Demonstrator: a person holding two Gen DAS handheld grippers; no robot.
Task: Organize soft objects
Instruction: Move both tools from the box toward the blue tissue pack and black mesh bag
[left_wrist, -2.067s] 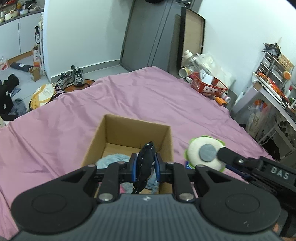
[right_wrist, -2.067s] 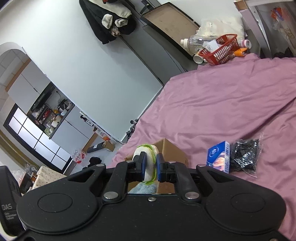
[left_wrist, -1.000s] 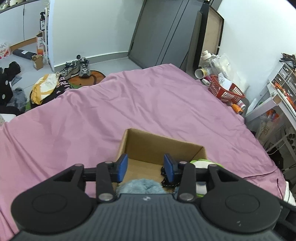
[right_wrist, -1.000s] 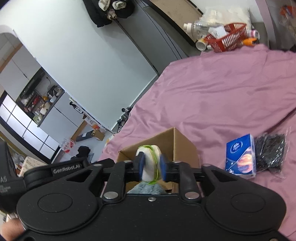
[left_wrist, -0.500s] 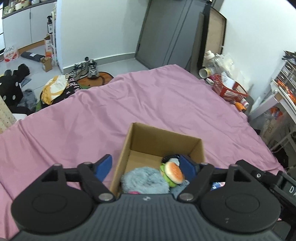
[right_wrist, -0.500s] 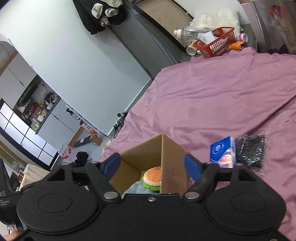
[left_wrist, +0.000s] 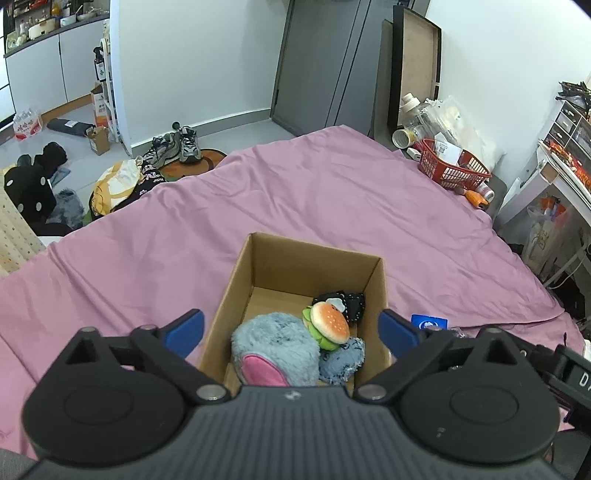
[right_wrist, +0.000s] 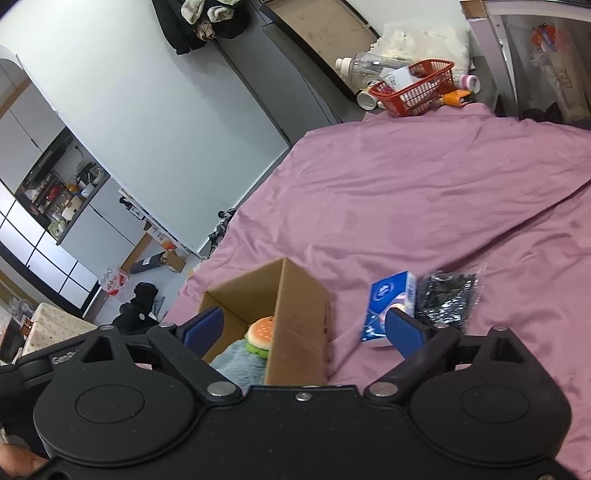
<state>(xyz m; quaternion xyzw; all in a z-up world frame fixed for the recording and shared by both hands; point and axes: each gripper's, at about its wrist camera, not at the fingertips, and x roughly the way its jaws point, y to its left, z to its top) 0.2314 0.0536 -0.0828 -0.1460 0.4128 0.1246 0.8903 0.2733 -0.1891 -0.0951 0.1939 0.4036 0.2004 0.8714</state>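
An open cardboard box (left_wrist: 314, 254) (right_wrist: 295, 317) stands on the pink bedsheet. Inside lie a fluffy blue plush with a pink ear (left_wrist: 275, 349), a burger plush (left_wrist: 328, 325) (right_wrist: 260, 332) and a black soft item (left_wrist: 349, 301). My left gripper (left_wrist: 290, 330) hovers above the box's near side, its jaws still opening, wide apart, nothing between the pads. My right gripper (right_wrist: 304, 328) hangs over the box's right wall, jaws also opening and holding nothing.
A blue tissue pack (right_wrist: 388, 306) (left_wrist: 428, 323) and a black crinkly packet (right_wrist: 448, 299) lie on the sheet right of the box. A red basket (left_wrist: 452, 166) with bottles sits past the bed's far corner. Shoes and bags (left_wrist: 177, 146) litter the floor beyond.
Both grippers let go: the left dropped the black item and the right dropped the burger plush into the box. Both jaws spread wide and both grippers pulled back and up.
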